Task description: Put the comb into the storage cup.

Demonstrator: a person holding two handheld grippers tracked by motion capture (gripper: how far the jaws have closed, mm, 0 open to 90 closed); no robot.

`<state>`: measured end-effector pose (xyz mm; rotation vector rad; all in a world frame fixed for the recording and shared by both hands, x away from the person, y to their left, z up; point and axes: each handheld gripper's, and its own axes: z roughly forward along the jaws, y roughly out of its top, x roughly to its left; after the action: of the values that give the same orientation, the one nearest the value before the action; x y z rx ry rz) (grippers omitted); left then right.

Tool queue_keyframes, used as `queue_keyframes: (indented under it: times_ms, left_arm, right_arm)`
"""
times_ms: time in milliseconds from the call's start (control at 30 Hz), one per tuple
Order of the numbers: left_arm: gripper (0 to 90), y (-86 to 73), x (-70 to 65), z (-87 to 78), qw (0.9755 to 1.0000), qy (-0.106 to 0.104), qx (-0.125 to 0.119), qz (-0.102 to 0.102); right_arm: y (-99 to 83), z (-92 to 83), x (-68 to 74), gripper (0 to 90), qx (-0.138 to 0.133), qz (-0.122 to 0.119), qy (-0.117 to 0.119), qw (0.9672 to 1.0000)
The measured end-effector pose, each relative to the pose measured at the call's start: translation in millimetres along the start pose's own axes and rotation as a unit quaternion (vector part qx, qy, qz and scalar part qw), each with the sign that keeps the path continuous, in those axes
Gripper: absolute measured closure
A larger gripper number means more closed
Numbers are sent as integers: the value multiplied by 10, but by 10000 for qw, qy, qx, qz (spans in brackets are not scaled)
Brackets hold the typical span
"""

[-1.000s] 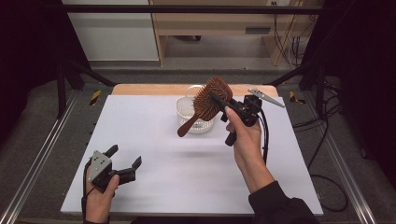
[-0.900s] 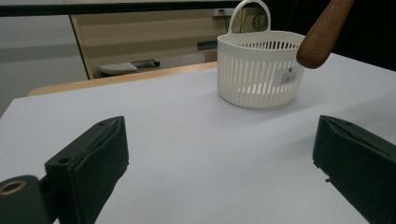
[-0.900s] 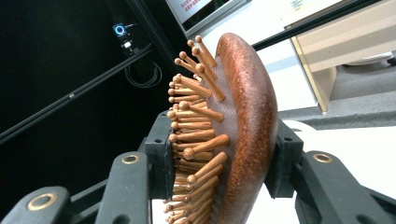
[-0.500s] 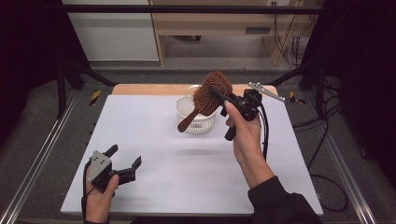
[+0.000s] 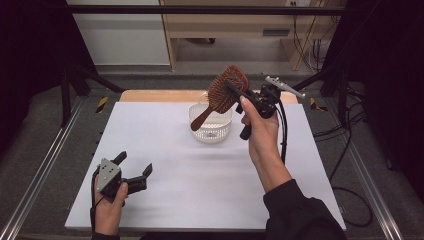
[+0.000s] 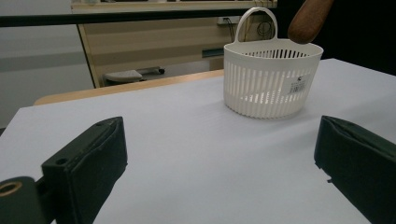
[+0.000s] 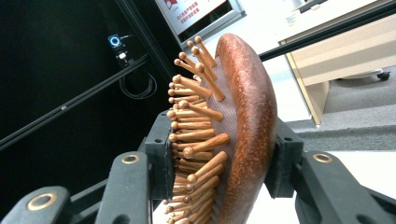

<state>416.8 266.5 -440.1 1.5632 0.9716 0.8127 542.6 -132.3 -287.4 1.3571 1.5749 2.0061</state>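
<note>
The jaws of the left gripper (image 5: 134,169) are spread wide, and nothing is held between them; in the left gripper view only bare white surface is seen between the two black pads. This gripper is rested low on the counter (image 5: 165,150), near its front left corner, in the person's left hand (image 5: 107,210).

Farther right, a white slatted basket (image 5: 212,126) with a thin hoop handle is stood upright on the counter toward its far edge. A small label is seen on its wall in the left gripper view (image 6: 272,84).

Above and just right of the basket, a wooden hairbrush (image 5: 225,92) is held in the air. It is reddish brown, with an oval head, a rounded polished back and rows of wooden pegs with rounded tips. Its handle is slanted down to the left, with the end over the basket's rim and clear of it.

The jaws of the right gripper (image 5: 239,95) are partly closed on the brush head: in the right gripper view one pad is pressed among the pegs and the other against the smooth back (image 7: 247,135).

The middle and front of the counter are left open, and a strip of bare wood is seen along the far edge.
</note>
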Motion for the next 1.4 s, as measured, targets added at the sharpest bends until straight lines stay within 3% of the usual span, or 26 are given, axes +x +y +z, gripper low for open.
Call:
queue_keyframes:
  times_ms: [500, 1400]
  left_arm:
    - [25, 1, -17, -23, 10000, -8, -42, 34]
    - [25, 0, -31, -30, 9999, -27, -59, 77]
  right_arm:
    - [122, 147, -69, 536, -148, 107, -128, 9998]
    - [250, 175, -171, 536, -419, 101, -345, 9985]
